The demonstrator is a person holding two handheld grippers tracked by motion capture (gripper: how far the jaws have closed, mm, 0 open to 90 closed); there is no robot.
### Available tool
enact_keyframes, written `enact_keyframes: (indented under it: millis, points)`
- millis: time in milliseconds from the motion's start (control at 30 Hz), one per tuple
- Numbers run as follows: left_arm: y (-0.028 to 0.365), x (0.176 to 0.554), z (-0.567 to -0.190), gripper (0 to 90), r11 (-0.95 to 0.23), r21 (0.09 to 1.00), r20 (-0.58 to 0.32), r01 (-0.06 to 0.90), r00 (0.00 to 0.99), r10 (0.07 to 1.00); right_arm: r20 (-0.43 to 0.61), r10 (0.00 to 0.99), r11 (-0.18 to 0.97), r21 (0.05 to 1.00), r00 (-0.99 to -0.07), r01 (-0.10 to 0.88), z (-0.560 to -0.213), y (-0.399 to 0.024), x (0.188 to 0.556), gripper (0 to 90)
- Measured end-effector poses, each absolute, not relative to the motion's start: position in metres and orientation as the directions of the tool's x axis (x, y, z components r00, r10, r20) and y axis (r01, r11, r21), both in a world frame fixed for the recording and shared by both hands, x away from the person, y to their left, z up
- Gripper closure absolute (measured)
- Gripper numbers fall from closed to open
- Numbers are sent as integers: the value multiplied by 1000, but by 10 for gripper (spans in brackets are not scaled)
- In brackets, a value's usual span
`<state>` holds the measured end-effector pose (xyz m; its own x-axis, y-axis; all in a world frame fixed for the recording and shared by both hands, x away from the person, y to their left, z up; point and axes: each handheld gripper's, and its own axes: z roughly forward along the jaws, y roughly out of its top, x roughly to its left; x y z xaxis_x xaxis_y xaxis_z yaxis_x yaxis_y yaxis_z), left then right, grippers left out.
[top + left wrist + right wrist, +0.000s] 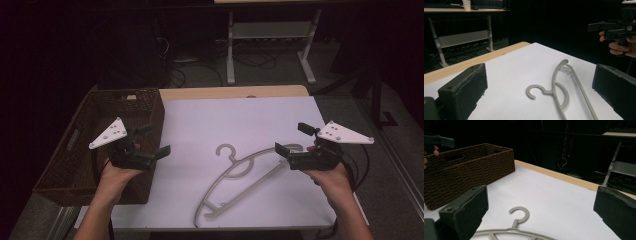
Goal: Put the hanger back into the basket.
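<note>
A grey plastic clothes hanger (240, 175) lies flat on the white sheet, its hook (227, 150) towards the far side. My left gripper (156, 140) is held above the sheet's left edge, beside the basket, open and empty. My right gripper (292, 138) hovers over the hanger's right end, also open and empty. In the left gripper view the hanger (556, 85) lies ahead between the wide-apart jaws, with the right gripper (609, 27) farther off. In the right gripper view the hook (520, 213) lies just below the open jaws.
A brown wicker basket (125, 95) stands at the table's left side, seen also as the basket (469, 167) in the right gripper view. The white sheet (240, 120) covers a wooden table top (225, 92). A white desk frame (270, 30) stands on the floor behind.
</note>
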<state>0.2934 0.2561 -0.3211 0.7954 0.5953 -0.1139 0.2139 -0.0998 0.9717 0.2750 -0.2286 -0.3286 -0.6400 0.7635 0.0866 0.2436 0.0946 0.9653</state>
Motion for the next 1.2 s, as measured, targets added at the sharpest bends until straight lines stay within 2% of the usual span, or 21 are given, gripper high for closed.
enact_keyframes:
  millis: [433,1200]
  points:
    - [236,287,-316,0,-122,972,-99,199,825,556,78,778,107,962,-623,253,-332,-234,273,0]
    - [196,287,-341,0,-202,946,-122,252,858,499,96,810,115,941,-579,317,-369,-250,259,0]
